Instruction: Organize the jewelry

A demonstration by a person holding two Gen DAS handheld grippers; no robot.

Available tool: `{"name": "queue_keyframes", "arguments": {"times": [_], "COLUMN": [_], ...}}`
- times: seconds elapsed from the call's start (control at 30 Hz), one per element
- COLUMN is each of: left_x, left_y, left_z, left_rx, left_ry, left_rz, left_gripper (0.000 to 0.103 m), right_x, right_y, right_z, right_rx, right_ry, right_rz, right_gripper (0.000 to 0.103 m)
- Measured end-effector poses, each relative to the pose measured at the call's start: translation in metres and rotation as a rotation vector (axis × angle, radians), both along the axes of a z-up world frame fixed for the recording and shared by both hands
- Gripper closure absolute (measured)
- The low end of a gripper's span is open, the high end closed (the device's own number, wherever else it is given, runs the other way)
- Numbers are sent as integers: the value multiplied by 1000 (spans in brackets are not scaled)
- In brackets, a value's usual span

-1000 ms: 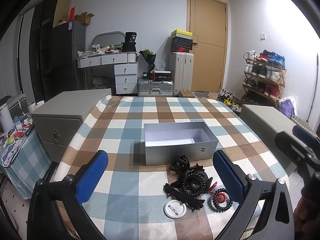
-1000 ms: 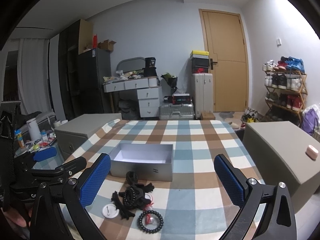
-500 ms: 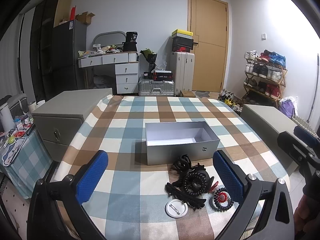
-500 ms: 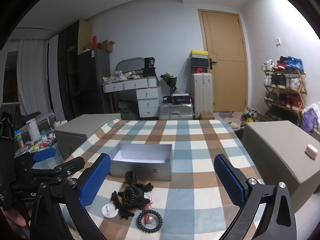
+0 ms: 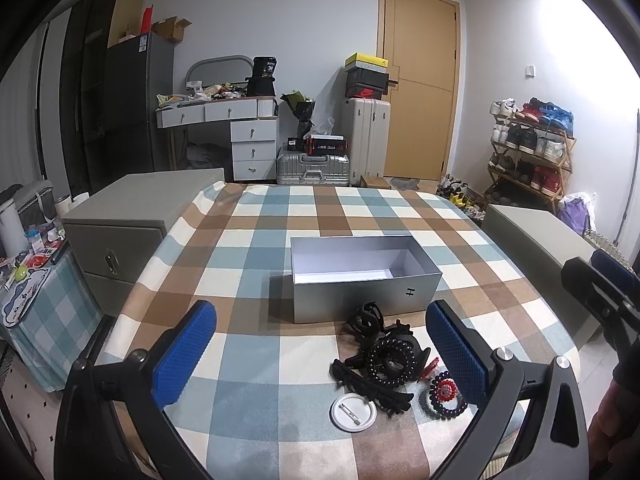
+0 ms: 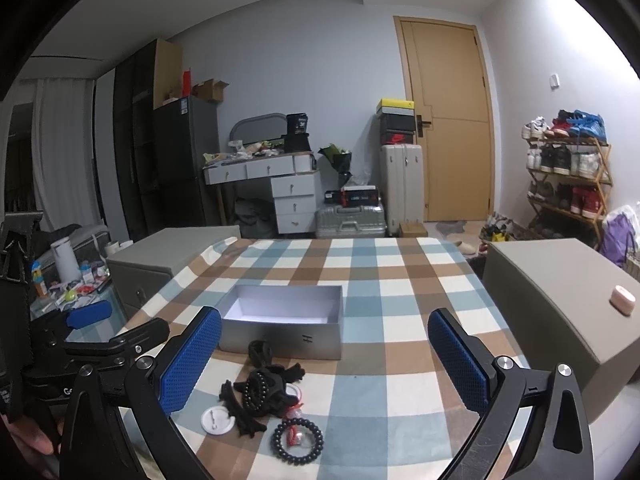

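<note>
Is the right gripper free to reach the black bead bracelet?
Probably yes: the right gripper is open and empty, and the bead bracelet lies uncovered at the pile's near edge.

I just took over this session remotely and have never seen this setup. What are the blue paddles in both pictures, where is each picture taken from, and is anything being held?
There is no robot arm here: a person holds a hand-operated two-finger gripper in each hand, with a fisheye camera looking along its fingers. The blue paddles are those fingers' pads.

One picture looks out from the left gripper, the other from the right gripper. Both are open and hold nothing.

On the checked tablecloth stands an open grey box, which looks empty. In front of it lies a heap of black hair clips, a white pin badge and a dark bead bracelet.
</note>
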State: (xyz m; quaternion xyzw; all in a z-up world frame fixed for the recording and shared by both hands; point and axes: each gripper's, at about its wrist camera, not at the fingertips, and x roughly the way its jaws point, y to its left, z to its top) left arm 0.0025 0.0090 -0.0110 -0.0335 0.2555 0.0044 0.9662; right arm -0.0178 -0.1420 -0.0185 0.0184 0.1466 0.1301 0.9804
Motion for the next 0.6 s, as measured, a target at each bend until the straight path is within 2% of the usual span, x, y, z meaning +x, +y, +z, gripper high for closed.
{"name": "queue_keyframes", "arguments": {"times": [0.33,0.6], "left_x": [-2,0], "left_y": [1,4], "left_z": [-3,-11], "left_rx": [-5,-37], "left_ry": [10,48], "left_rz": [-9,-95], "left_gripper": [1,1], "right_x": [1,8], "right_y": [1,-1], "right_z": [-4,-13], "right_rx": [0,-2], "right_ry": [8,38], "right_rz": [3,-8], "right_gripper": [0,0]}}
